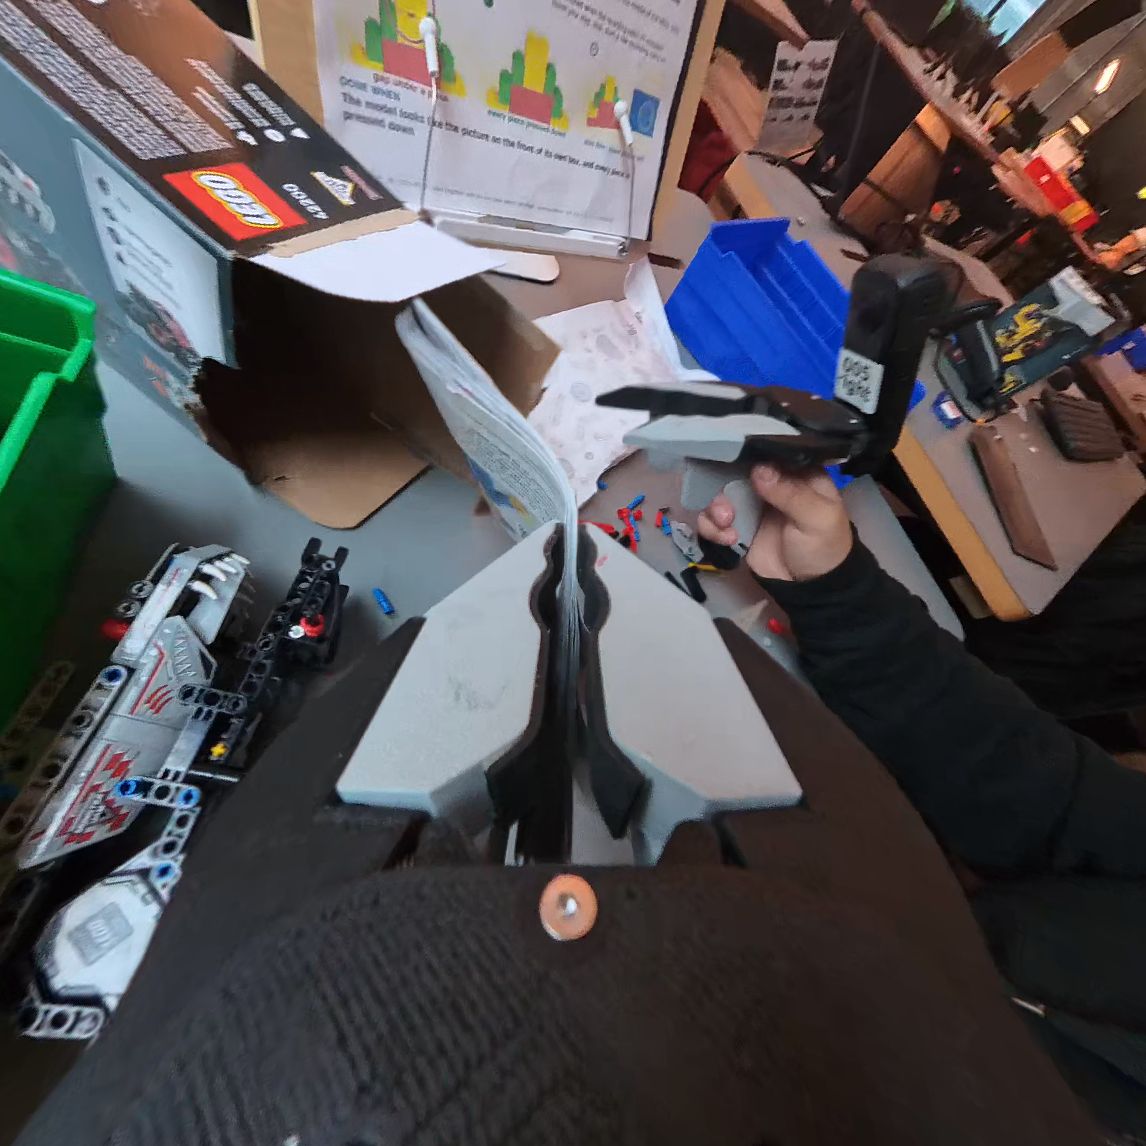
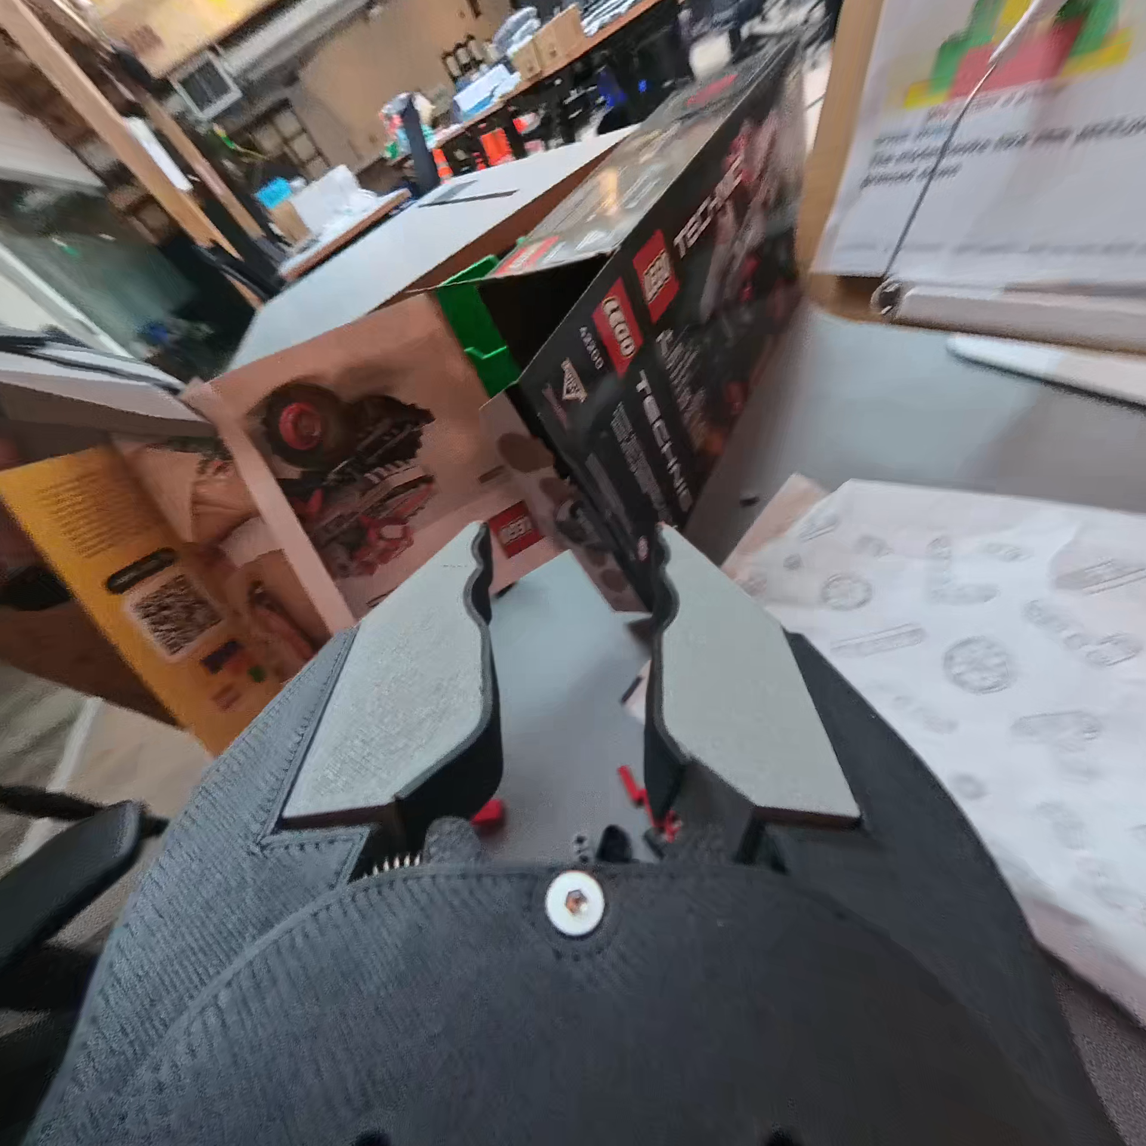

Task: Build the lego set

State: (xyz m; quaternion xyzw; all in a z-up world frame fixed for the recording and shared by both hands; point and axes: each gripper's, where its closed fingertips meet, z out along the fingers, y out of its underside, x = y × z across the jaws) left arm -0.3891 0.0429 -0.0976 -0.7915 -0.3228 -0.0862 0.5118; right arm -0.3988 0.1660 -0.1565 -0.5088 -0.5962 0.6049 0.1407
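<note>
**Booklet pinched in left claw as half-built model waits on desk**

The left claw [image 1: 573, 558] grips the instruction booklet [image 1: 496, 434] edge-on between its closed grey fingers [image 1: 496, 651], the pages fanning up and away toward the open set box [image 1: 204, 186] at far left. The partly built grey-and-black lego model [image 1: 155, 713] lies on the desk [image 1: 403, 558] to the near left of that claw, apart from it, beside a green bin [image 1: 43, 434]. Loose red and blue pins [image 1: 639, 521] are scattered just right of the booklet. Farther right, a hand [image 1: 787, 527] holds the right claw [image 2: 573, 558] in the air, its fingers [image 2: 409, 682] spread wide and empty, pointed at the box [image 2: 651, 372] and booklet cover [image 2: 347, 471]. A blue bin [image 1: 763, 310] sits at far right.
</note>
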